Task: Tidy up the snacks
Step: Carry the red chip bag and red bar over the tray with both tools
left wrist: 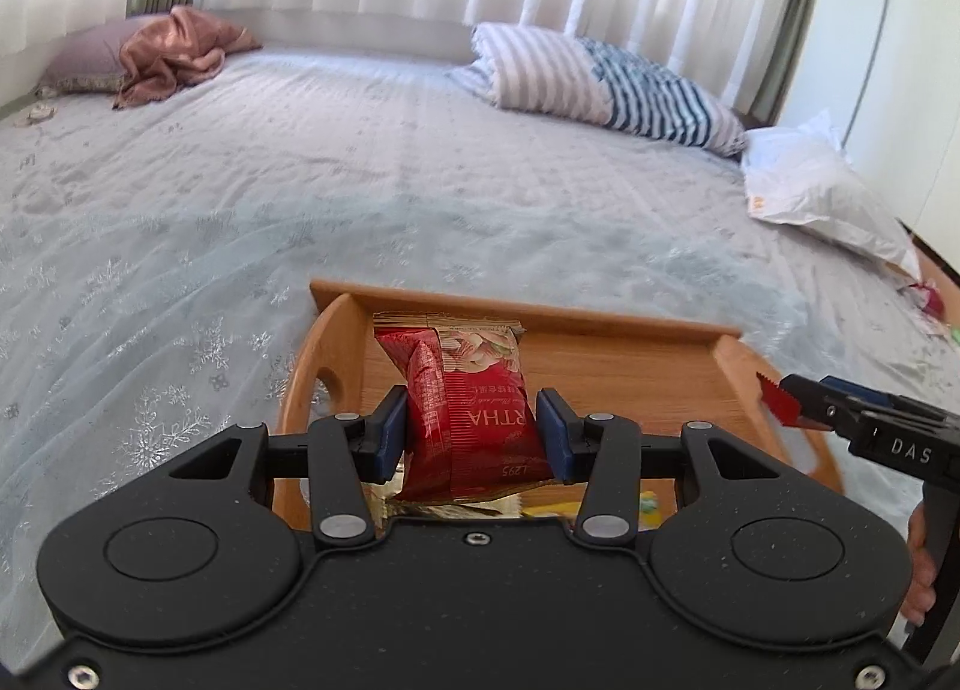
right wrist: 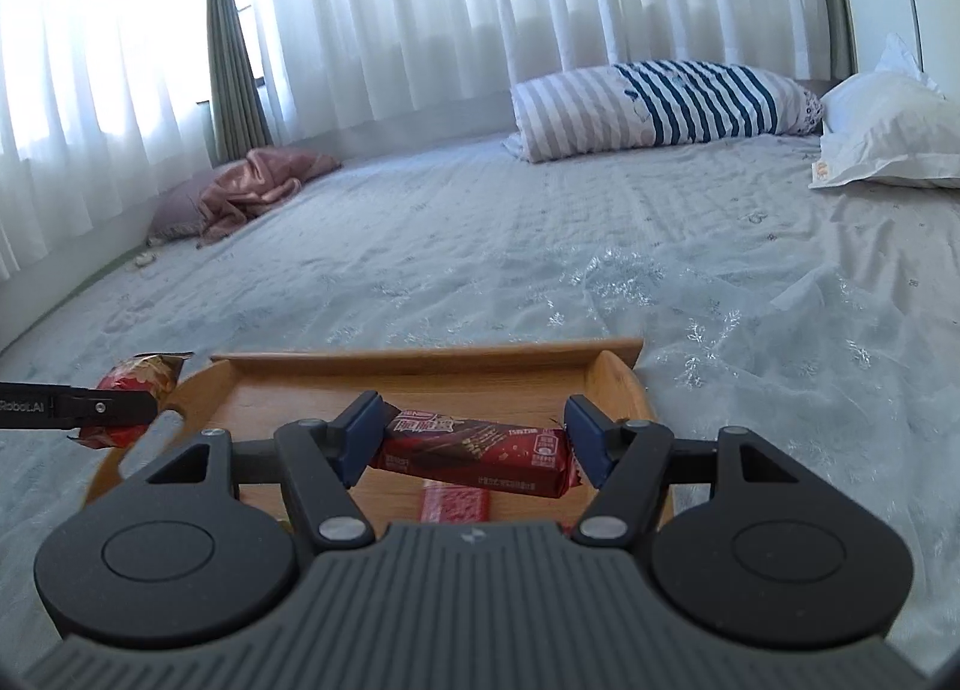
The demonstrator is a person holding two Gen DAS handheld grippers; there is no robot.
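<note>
Pale blue bedding with silver snowflake embroidery covers the bed (left wrist: pixel 420 198), the largest surface in both views, and we note white curtains (right wrist: pixel 480 0) hanging along its far side. A striped pillow (right wrist: pixel 660 102) lies near the far edge, with a white pillow (right wrist: pixel 888 132) beside it and a crumpled pink cloth (left wrist: pixel 174 54) well apart toward the opposite corner. On the near part of the bed rests a wooden tray (left wrist: pixel 630 360) with raised walls and cut-out handles. Above the tray we hold the left gripper (left wrist: pixel 474 432), its blue pads pressed against both sides of a red nut packet (left wrist: pixel 474 408), which stands upright between them. Beside it we hold the right gripper (right wrist: pixel 468 438), its jaws closed on the two ends of a red chocolate bar (right wrist: pixel 480 450), which lies crosswise and slightly tilted between the pads. Below that bar, a smaller red wrapper (right wrist: pixel 455 504) lies flat on the tray floor. In the left wrist view, part of a hand (left wrist: pixel 921 564) shows on the right gripper's handle.
</note>
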